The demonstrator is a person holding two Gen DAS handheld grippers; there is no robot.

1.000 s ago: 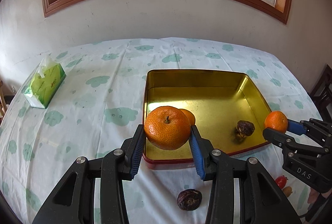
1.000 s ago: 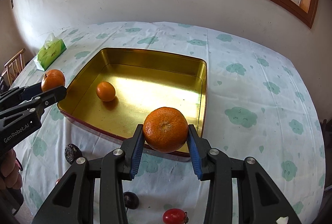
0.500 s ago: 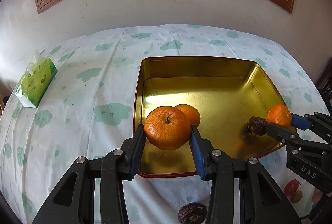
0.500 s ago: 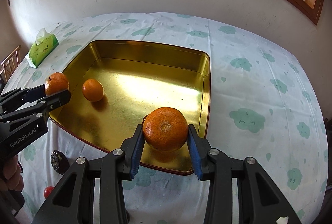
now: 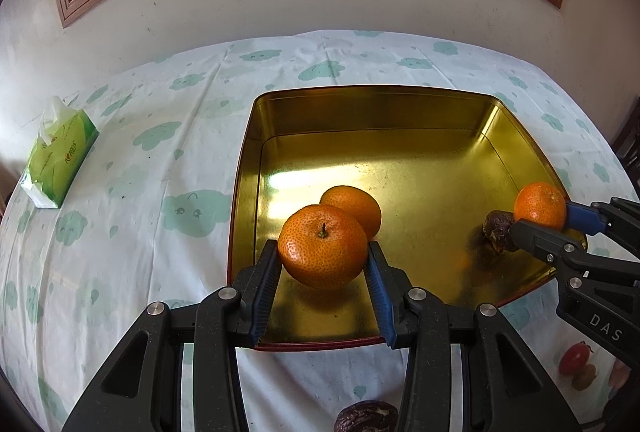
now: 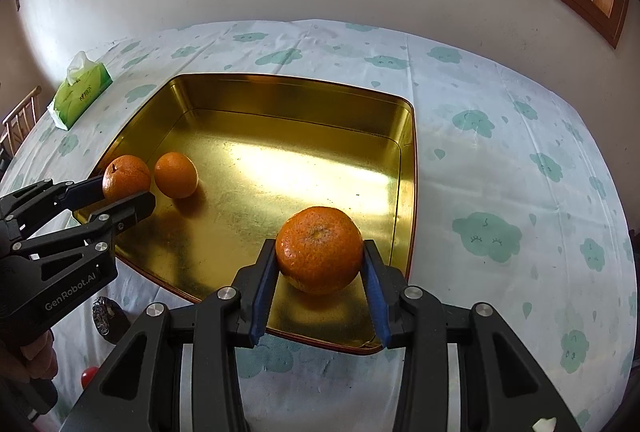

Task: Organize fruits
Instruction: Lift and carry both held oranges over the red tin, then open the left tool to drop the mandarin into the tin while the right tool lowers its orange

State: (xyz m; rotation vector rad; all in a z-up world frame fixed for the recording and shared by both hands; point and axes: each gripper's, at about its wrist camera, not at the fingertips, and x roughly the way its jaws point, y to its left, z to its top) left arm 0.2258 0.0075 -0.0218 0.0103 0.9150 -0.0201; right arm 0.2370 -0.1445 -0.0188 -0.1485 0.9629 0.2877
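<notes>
Now that both tools have advanced over the gold tray (image 5: pixel 400 108), near the tabletop's front edge, release looks imminent. Left tool (image 5: pixel 323 284) clamps an orange (image 5: pixel 322 252) above the near-left corner beside a loose orange (image 5: pixel 354 206); right tool (image 6: pixel 319 282) clamps another orange (image 6: pixel 319 249) above the near-right corner.

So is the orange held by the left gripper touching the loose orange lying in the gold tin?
Cannot tell. In the left wrist view the held orange overlaps the loose one; the right wrist view hints at a sliver between them.
</notes>
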